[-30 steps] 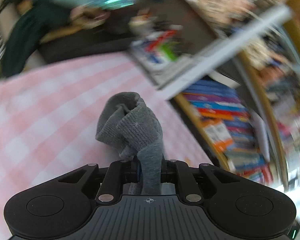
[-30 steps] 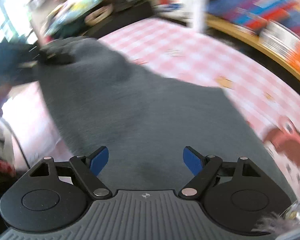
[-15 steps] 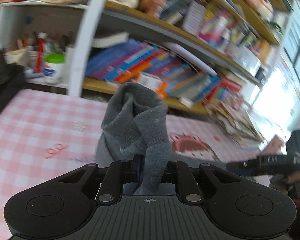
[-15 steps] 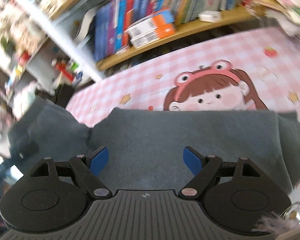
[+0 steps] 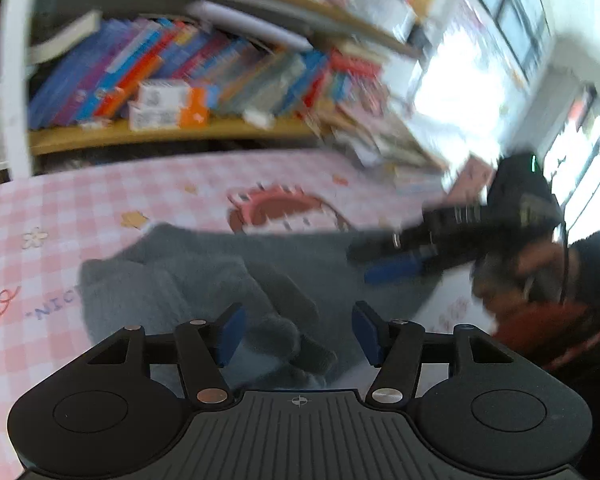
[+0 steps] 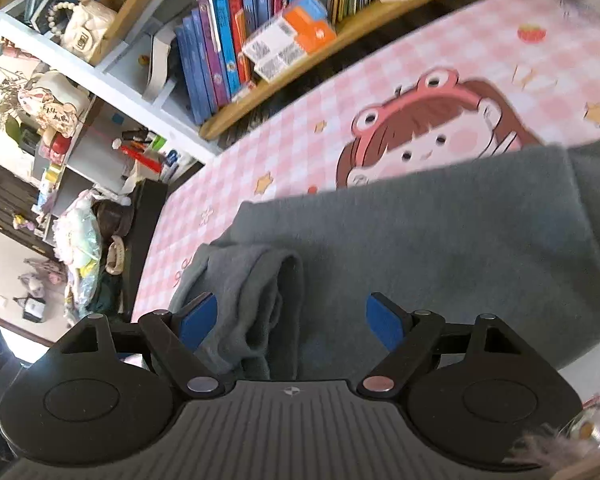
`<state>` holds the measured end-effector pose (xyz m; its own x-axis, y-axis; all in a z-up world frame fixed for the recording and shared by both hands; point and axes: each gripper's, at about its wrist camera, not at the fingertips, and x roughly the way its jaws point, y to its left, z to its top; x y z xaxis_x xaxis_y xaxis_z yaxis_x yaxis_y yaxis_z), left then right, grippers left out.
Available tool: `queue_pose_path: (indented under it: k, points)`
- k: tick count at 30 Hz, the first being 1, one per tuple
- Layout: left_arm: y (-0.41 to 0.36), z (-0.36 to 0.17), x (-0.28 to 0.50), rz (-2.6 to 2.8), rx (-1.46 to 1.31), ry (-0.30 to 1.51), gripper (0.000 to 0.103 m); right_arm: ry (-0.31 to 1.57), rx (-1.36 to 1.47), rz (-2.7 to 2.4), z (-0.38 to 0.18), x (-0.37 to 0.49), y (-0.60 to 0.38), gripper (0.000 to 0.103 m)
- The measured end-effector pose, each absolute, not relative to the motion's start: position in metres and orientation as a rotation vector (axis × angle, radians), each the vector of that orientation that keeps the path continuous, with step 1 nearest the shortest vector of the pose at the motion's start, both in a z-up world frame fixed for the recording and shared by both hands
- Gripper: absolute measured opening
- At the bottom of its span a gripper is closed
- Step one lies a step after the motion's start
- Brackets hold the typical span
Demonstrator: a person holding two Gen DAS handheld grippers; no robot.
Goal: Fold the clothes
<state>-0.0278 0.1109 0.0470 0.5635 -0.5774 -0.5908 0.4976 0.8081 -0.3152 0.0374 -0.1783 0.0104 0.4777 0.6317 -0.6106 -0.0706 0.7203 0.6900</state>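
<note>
While the gray sweater [image 6: 440, 248] lies on the pink checked cloth [image 6: 300, 128], the left claw [image 5: 298, 330] has just been opening and its fingers press on nothing, a bunched sleeve under them. The right claw [image 6: 292, 320] stands wide open, holding nothing, above the sweater.

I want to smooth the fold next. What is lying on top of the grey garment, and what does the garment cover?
A bunched grey sleeve lies folded onto the grey garment. Beneath is the pink checked cloth; its cartoon girl print is partly covered, so her lower part cannot be seen.
</note>
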Motion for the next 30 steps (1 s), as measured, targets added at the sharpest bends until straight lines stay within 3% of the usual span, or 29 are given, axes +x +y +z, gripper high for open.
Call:
queue_pose_path:
  k: [3,4,6,9,14,18,20,24,28,30]
  points:
    - [0.138,0.044,-0.024,-0.502,-0.243,0.739,0.053,1.051,0.705,0.49,-0.001,0.046,-0.171,0.081]
    - [0.149,0.04,-0.023,-0.455,-0.291,0.753,0.036,1.072,0.718,0.505,-0.004,0.05,-0.167,0.081]
    - [0.166,0.032,-0.022,-0.397,-0.365,0.791,0.014,1.124,0.732,0.535,-0.011,0.059,-0.157,0.081]
    - [0.176,0.013,-0.018,-0.4,-0.405,0.885,0.006,1.208,0.724,0.557,-0.024,0.072,-0.139,0.081]
    - [0.186,-0.018,-0.008,-0.408,-0.466,1.011,0.002,1.273,0.719,0.565,-0.041,0.081,-0.119,0.077]
    - [0.185,-0.023,-0.007,-0.406,-0.475,1.013,0.002,1.273,0.641,0.545,-0.037,0.08,-0.111,0.031]
    - [0.183,-0.02,-0.008,-0.401,-0.461,1.002,0.002,1.202,0.637,0.589,-0.026,0.074,-0.113,0.021]
    - [0.178,-0.011,-0.01,-0.411,-0.417,0.964,0.003,1.016,0.558,0.654,0.005,0.057,-0.118,0.02]
    - [0.171,-0.016,-0.004,-0.438,-0.405,0.995,0.005,1.099,0.47,0.531,-0.016,0.061,-0.112,0.022]
    - [0.168,-0.009,-0.007,-0.437,-0.369,0.974,0.005,1.114,0.482,0.517,-0.02,0.061,-0.116,0.03]
